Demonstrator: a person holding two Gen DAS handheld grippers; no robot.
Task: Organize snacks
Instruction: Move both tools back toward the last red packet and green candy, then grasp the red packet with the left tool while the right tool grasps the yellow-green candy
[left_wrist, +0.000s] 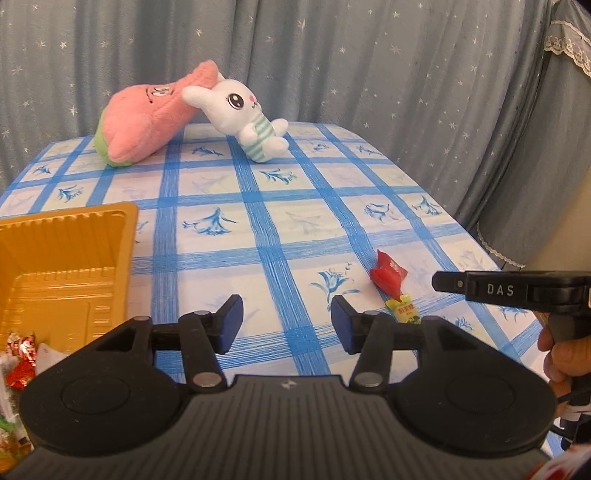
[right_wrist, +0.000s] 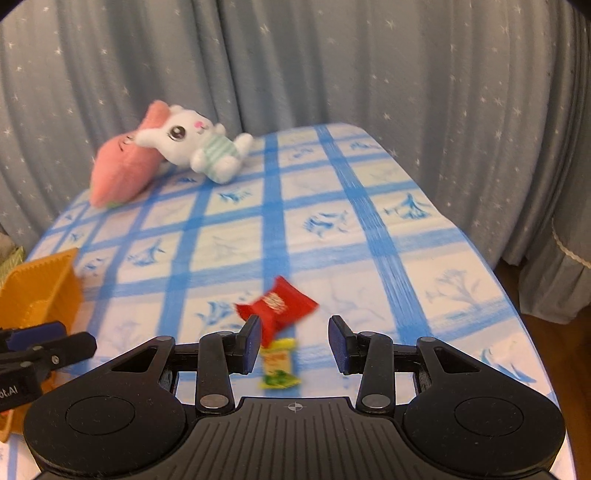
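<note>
Right wrist view shows 2 snacks left on the table (right_wrist: 388, 236), a red packet (right_wrist: 280, 306) touching a yellow-green one (right_wrist: 279, 365); some wrapped sweets (left_wrist: 20, 354) lie by the gold tray (left_wrist: 70, 236); right gripper (right_wrist: 293, 343) and left gripper (left_wrist: 287, 325) both gape empty.

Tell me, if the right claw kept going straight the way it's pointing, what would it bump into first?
Probably the red snack packet lying on the checked tablecloth. The right claw is open and empty, aimed down at it, with a yellow-green packet just nearer. Blur makes depth uncertain.
</note>
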